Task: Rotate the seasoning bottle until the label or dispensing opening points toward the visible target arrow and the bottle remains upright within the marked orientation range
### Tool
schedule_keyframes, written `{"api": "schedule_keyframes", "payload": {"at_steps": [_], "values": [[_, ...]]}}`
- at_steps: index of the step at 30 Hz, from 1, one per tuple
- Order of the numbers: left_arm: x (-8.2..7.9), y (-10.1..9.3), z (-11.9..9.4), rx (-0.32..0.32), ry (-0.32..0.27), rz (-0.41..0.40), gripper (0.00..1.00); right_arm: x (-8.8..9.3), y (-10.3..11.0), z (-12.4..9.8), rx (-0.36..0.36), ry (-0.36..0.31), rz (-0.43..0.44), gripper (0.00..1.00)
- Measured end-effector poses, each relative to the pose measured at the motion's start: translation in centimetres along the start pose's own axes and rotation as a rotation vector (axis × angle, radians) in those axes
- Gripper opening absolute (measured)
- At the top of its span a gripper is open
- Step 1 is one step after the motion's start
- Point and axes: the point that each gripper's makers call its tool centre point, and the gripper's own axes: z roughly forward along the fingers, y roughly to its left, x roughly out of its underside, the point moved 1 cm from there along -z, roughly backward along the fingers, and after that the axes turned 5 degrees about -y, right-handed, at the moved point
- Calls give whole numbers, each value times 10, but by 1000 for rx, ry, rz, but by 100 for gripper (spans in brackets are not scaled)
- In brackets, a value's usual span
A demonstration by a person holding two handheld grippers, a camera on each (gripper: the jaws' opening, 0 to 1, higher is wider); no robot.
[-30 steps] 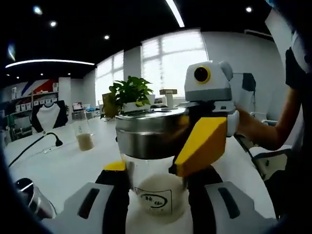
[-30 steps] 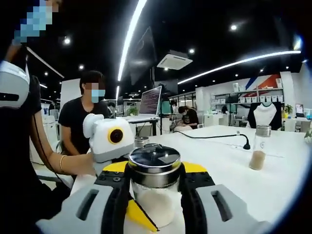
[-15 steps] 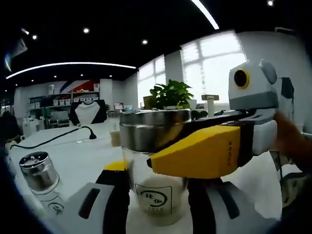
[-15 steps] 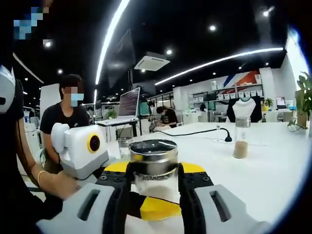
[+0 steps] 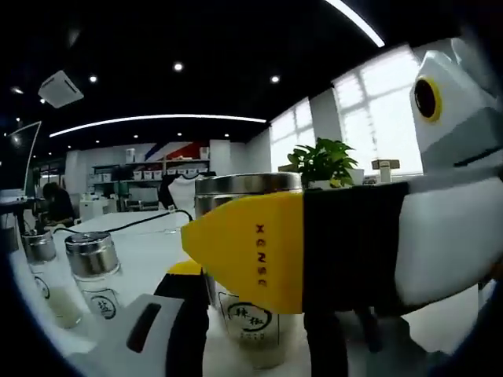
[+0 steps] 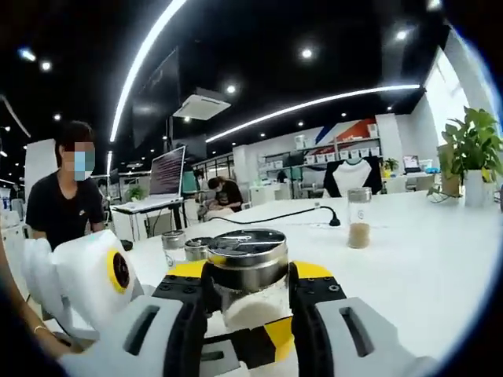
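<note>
Seasoning bottle (image 6: 248, 275) stands upright on the white table (image 6: 409, 275) at the centre of both my views, a clear glass jar with a shiny steel cap and pale powder in its lower part. In the right gripper view, my right gripper (image 6: 248, 310) has its two jaws pressed against the glass just under the cap, at 9 and 3 o'clock of the bottle, so I read it as clamped on the bottle. In the left gripper view, my left gripper (image 5: 255, 334) brackets the lower body of the same bottle, where a printed label (image 5: 248, 318) faces the camera; the right-hand jaw is partly hidden behind the yellow and black jaw of the other gripper crossing from 3 o'clock, so I cannot tell whether the left jaws actually touch the glass. Farther out in the left gripper view, two more steel-capped bottles (image 5: 93, 271) stand near 8 o'clock. In the right gripper view, another bottle with brown powder (image 6: 359, 217) sits well apart toward 2 o'clock, a potted plant (image 6: 474, 153) at 3 o'clock, and a seated person (image 6: 64, 204) at 9 o'clock.
</note>
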Motion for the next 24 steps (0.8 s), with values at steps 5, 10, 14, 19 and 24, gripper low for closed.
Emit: {"api": "schedule_keyframes", "payload": {"at_steps": [5,10,14,19,24], "values": [[1,2,1,3,6,-3,48,1,0,2,-23,-4,-19,37],[2,1,3,22,17,25,48,1,-7,3,-88,-17,-19,36],[3,1,3,57,33,4,47,1,-3,3,-133,-25,-13,37],[8,1,2,92,64,-48,46,3,1,3,-230,-24,-4,37],[8,2,0,105,66,-52,46,3,6,3,-296,-12,-11,37]]}}
